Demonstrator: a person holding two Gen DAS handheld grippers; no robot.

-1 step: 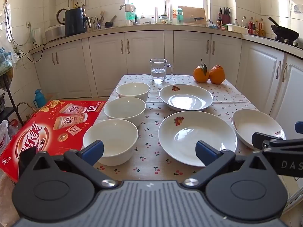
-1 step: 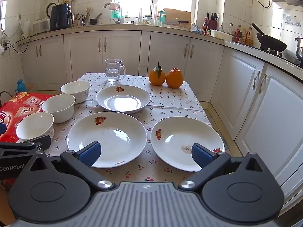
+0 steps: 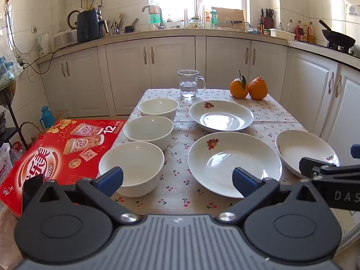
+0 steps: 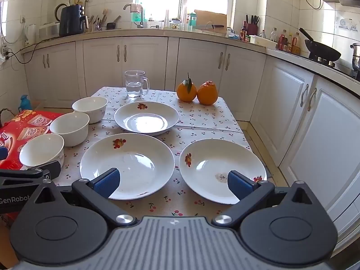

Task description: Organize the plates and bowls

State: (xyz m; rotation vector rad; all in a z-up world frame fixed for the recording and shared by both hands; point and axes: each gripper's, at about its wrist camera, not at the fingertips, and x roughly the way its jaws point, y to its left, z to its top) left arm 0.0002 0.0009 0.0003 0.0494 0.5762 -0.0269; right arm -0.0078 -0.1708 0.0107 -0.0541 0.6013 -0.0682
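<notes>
Three bowls, three plates, two oranges and one glass mug on the cherry-print table [image 3: 180, 181].

Taking the glass mug [image 3: 188, 83] as landmark: the three bowls [image 3: 148, 131] line up to its near left, beside one red box [image 3: 56, 153]; the three plates [image 4: 132, 162] lie nearer than it and to its right, none stacked; the two oranges [image 4: 196, 91] sit touching, right of it. The left gripper [image 3: 177, 177] and right gripper [image 4: 173, 181] both hover at the near edge, fingers spread wide, holding nothing.
</notes>
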